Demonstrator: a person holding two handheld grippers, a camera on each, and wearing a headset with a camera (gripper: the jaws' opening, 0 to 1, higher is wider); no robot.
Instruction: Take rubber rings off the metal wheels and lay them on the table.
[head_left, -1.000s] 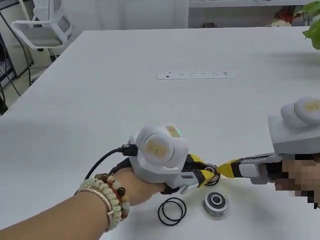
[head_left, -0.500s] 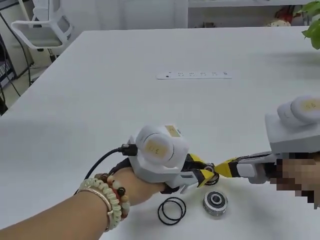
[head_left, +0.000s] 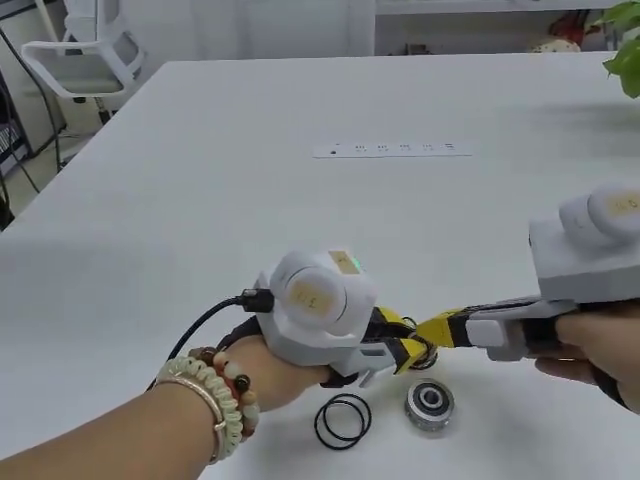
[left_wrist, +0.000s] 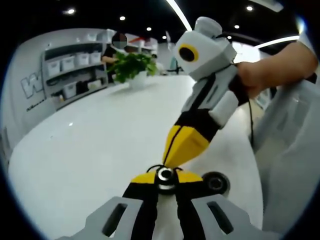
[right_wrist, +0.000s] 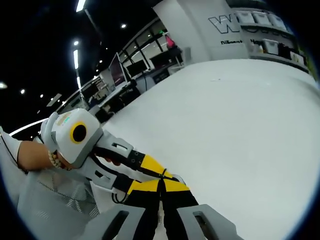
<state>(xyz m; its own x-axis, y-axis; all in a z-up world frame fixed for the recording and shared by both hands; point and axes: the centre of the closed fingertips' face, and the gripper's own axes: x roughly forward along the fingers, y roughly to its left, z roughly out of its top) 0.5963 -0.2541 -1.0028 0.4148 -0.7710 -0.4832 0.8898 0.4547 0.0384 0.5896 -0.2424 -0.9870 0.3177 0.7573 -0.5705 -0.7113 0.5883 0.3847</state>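
Note:
My left gripper (head_left: 410, 350) is shut on a small metal wheel (left_wrist: 165, 177), held just above the white table (head_left: 200, 200). My right gripper (head_left: 427, 333) comes in from the right, its yellow jaws closed tip to tip against the left one. It pinches a thin black rubber ring (left_wrist: 156, 168) at the wheel's edge. In the right gripper view the jaws (right_wrist: 161, 186) are closed, with a thin black strand (right_wrist: 163, 173) at their tips. Two loose black rings (head_left: 342, 420) and a second metal wheel (head_left: 430, 405) lie on the table below the grippers.
A white power strip (head_left: 390, 150) lies mid-table, far from the work. An office chair (head_left: 85, 50) stands beyond the far left corner and a green plant (head_left: 625, 50) at the far right. A cable (head_left: 205, 325) trails from the left gripper.
My right gripper has shifted slightly up and to the left against the left gripper's tips. The rings and wheel on the table have not moved.

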